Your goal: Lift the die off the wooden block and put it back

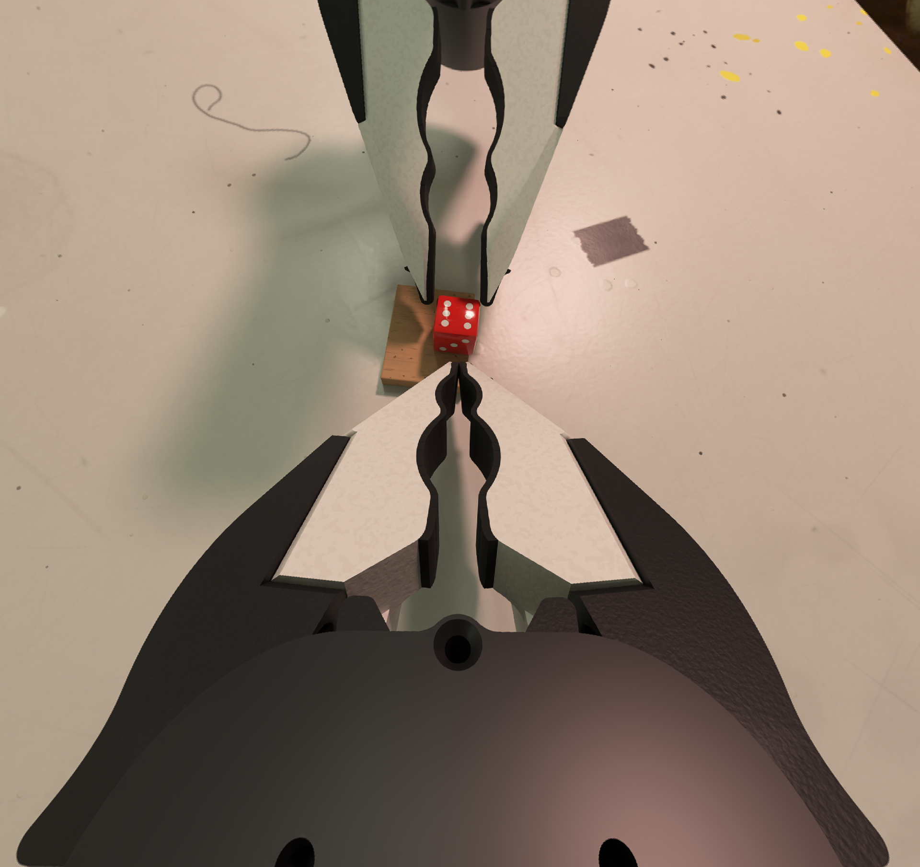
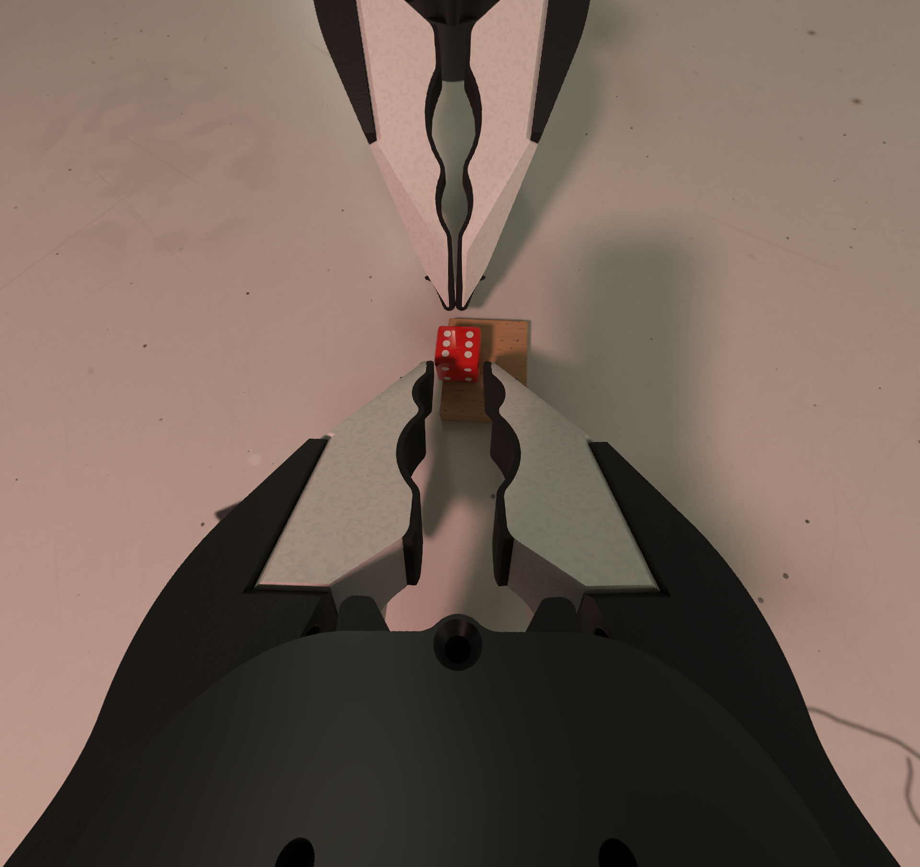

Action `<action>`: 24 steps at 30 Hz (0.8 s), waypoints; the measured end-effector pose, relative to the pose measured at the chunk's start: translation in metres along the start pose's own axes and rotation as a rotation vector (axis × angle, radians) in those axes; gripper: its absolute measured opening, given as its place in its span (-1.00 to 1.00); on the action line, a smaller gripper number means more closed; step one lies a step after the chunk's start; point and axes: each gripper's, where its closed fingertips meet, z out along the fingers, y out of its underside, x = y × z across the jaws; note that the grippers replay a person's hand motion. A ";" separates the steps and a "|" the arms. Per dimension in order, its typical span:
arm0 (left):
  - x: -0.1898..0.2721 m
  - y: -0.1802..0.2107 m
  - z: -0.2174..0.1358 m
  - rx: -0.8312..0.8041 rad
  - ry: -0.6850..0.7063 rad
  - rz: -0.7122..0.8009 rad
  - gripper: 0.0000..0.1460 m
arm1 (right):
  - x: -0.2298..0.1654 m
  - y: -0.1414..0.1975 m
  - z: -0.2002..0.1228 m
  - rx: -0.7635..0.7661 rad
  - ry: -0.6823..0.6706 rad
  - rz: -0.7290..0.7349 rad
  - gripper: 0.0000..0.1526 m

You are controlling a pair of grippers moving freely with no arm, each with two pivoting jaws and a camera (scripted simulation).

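A red die (image 1: 455, 322) with white pips sits on a small flat wooden block (image 1: 405, 345), at the block's edge. My left gripper (image 1: 457, 369) is shut and empty, its tips just short of the die on the near side. My right gripper (image 1: 458, 301) comes in from the opposite side, open, with one fingertip on each side of the die and a thin gap to it. In the right wrist view the die (image 2: 458, 352) stands between my right gripper's (image 2: 458, 367) tips on the block (image 2: 510, 345), and the shut left gripper (image 2: 455, 306) points at it from beyond.
The pale table (image 1: 697, 395) carries a grey tape patch (image 1: 611, 240), yellow paint spots (image 1: 801, 45) near its far right edge, and a thin grey squiggle (image 1: 249, 121) at the left. The squiggle also shows in the right wrist view (image 2: 871, 753).
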 end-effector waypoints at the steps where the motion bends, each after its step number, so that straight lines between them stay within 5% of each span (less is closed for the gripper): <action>1: 0.000 0.000 0.000 -0.009 0.001 -0.009 -1.00 | 0.000 0.000 0.000 -0.010 0.005 0.001 -0.74; 21: 0.000 -0.001 0.001 -0.068 -0.018 -0.042 -1.00 | -0.001 0.000 0.000 -0.113 0.031 -0.013 -0.74; 24: 0.001 -0.002 -0.009 -0.066 -0.102 0.005 -0.82 | 0.000 -0.008 -0.008 -0.033 0.056 0.000 -0.47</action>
